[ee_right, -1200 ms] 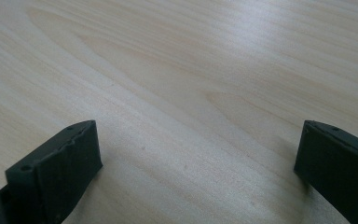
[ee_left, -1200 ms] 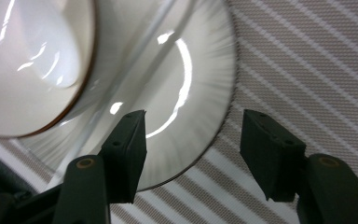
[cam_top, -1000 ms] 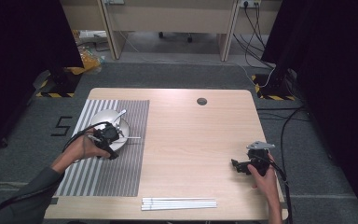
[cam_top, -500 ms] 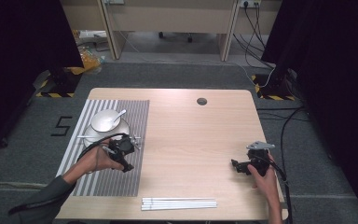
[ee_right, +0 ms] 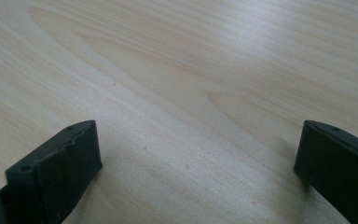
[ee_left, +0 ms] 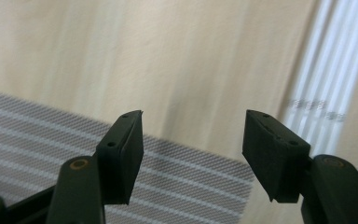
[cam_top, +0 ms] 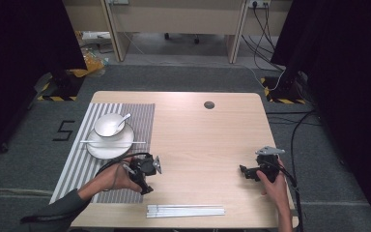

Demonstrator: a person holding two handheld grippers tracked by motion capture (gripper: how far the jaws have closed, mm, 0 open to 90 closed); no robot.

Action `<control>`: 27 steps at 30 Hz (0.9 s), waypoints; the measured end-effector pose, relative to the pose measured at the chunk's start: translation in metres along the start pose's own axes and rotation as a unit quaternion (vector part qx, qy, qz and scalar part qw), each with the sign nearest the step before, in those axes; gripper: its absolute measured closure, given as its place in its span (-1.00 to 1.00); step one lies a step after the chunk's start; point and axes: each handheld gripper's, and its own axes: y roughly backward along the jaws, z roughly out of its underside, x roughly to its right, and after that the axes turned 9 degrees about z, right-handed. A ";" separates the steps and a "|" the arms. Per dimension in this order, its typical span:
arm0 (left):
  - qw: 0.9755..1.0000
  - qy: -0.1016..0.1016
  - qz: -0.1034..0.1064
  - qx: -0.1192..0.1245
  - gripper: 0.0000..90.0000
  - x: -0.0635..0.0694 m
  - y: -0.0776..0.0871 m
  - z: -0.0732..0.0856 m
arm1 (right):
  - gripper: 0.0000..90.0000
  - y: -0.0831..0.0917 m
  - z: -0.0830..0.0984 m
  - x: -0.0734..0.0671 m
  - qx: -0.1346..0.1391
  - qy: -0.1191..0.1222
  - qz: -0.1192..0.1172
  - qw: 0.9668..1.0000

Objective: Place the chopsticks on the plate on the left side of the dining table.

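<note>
Both grippers, left (cam_top: 145,186) and right (cam_top: 244,170), are held open and empty; the chopsticks (cam_top: 186,210) could be knocked off the table edge (cam_top: 222,223) by a careless reach.

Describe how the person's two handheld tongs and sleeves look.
Both tongs are black. The left tongs trail a dark cable looping toward the plate side; the arm behind them wears a dark grey sleeve. The right tongs carry a grey three-cornered plate on top and a black cable running off the table edge. In the gripper views, each jaw ends in a flat rectangular black pad with small screw holes.
</note>
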 end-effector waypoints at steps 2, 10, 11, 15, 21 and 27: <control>1.000 -0.004 0.005 -0.007 -0.17 0.003 -0.004 -0.003 | -0.99 0.000 0.000 0.000 0.000 0.000 0.000 1.000; 1.000 -0.026 0.014 -0.011 -0.17 0.012 -0.013 -0.011 | -0.99 0.000 0.000 0.000 0.000 0.001 -0.001 1.000; 0.999 -0.029 0.016 -0.012 -0.17 0.014 -0.014 -0.013 | -0.99 0.000 0.000 0.000 0.000 0.001 -0.001 1.000; 0.999 -0.039 0.022 -0.014 -0.17 0.018 -0.018 -0.017 | -0.99 0.000 0.000 0.000 0.000 0.001 -0.001 1.000; 0.999 -0.043 0.025 -0.017 -0.17 0.019 -0.024 -0.020 | -0.99 0.000 0.000 0.000 0.000 0.001 -0.001 1.000; 0.998 -0.051 0.029 -0.019 -0.17 0.022 -0.029 -0.024 | -0.99 0.000 0.000 0.000 0.000 0.001 -0.002 1.000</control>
